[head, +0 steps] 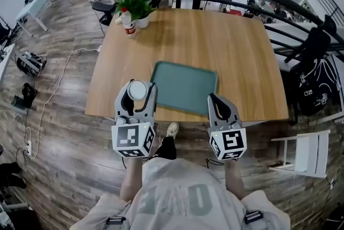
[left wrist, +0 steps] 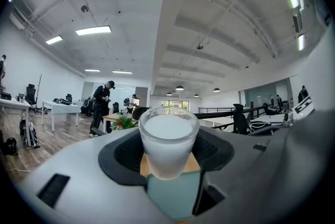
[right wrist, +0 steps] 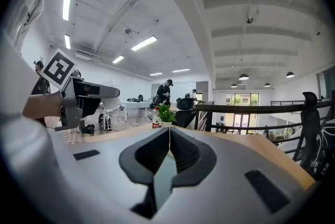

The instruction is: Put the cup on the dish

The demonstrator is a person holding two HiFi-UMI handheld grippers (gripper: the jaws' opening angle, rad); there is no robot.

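Roughly halfway, I'd say: the pick-up is done, the placing isn't. The cup [head: 137, 90] is upright in the left gripper [head: 136, 86], fingers [head: 151, 95] clamped on its sides, and the left gripper view shows it seated between the pads w/ its rim clear above them. From the head view it's held over the near edge of the table [head: 226, 41], just beside the dish's near-left corner, not over the dish [head: 185, 86] proper. The dish itself is bare. The right gripper [head: 213, 97] is at the dish's near-right corner, its fingers together w/ nothing between them, only a thin slit in the right gripper view. What's left, judging from this: carry the cup right and fwd over the dish, lower it, let go. Hard to make out: the cup's base, covered by the fingers in the head view and cut off by the gripper body in the left gripper view. Its height above the table can't be read from any view. The cup looks milky white, can't tell if that's frosted glass or something in it. Teal shows under both sets of fingers, prob. the dish, but how much of it lies beneath is unclear.
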